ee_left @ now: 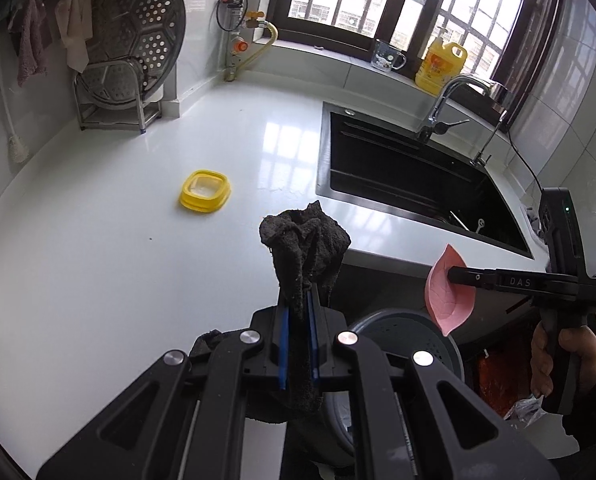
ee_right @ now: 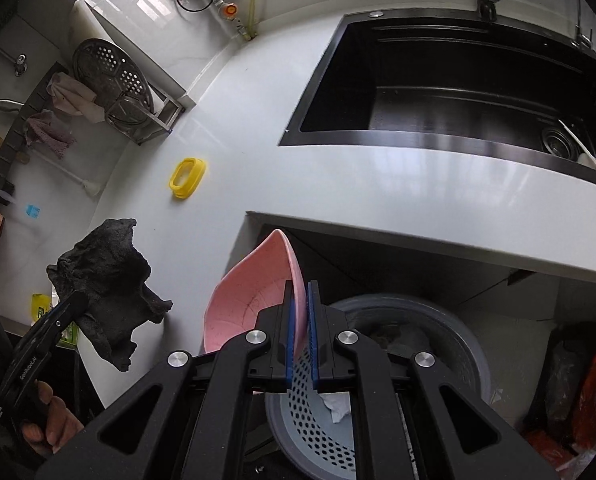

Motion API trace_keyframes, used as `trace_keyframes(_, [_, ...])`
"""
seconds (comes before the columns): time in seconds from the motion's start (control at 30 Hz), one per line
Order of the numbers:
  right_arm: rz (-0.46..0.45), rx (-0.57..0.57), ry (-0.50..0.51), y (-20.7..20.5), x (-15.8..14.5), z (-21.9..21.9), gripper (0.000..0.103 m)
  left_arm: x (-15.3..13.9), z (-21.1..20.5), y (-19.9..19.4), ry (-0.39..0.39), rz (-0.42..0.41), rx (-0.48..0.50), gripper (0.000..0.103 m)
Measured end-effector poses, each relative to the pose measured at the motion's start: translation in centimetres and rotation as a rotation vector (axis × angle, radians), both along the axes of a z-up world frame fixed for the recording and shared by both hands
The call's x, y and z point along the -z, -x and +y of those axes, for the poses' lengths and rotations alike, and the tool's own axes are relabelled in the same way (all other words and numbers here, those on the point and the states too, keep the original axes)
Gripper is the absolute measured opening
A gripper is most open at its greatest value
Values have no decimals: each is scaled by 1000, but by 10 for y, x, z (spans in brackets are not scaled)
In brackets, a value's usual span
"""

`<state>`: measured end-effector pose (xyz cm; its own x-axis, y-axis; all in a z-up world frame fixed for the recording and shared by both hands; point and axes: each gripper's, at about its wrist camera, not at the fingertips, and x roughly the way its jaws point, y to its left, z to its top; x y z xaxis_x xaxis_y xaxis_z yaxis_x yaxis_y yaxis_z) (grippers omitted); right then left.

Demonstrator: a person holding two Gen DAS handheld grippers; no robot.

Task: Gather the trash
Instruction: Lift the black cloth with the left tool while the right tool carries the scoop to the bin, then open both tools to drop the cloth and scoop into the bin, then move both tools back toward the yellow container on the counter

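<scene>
Left wrist: left claw (ee_left: 298,312) clamps fuzzy dark rag (ee_left: 304,244); right claw (ee_right: 301,300) pinches pink leaf-shaped dish (ee_right: 250,304).

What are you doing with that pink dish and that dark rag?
A person is cleaning up a kitchen with a gripper in each hand. The left gripper is clamped on a crumpled dark grey cloth. The right gripper pinches the rim of a pink leaf-shaped dish, tilted over a grey round bin with a perforated liner below the white counter's edge. White paper already lies inside.
</scene>
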<state>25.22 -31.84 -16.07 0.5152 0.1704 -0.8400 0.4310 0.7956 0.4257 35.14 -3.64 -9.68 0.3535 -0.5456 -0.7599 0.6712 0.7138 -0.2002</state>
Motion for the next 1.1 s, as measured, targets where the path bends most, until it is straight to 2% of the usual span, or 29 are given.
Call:
trace_keyframes(0.17, [47, -2, 9, 43, 14, -11, 6, 1, -37, 42, -14, 48, 105, 9])
trace_keyframes(0.3, [94, -22, 6, 67, 31, -16, 6, 18, -64, 73, -67, 97, 165, 9])
trace_keyframes(0.4, [121, -50, 15, 77, 41, -15, 6, 36, -77, 95, -107, 136, 173, 9])
trace_keyframes(0.5, [135, -84, 12, 82, 49, -14, 6, 49, -84, 109, -134, 173, 159, 9])
trace_keyframes(0.57, [137, -111, 23, 85, 50, -13, 7, 53, -86, 115, -143, 184, 136, 14])
trace_keyframes(0.63, [127, -135, 19, 87, 49, -14, 14, 53, -87, 118, -145, 186, 104, 40])
trace_keyframes(0.7, [109, -149, 35, 89, 45, -15, 23, 48, -86, 121, -132, 171, 63, 57])
trace_keyframes(1.1, [52, -179, 26, 94, 29, -38, 24, 27, -74, 122, -144, 127, -98, 57])
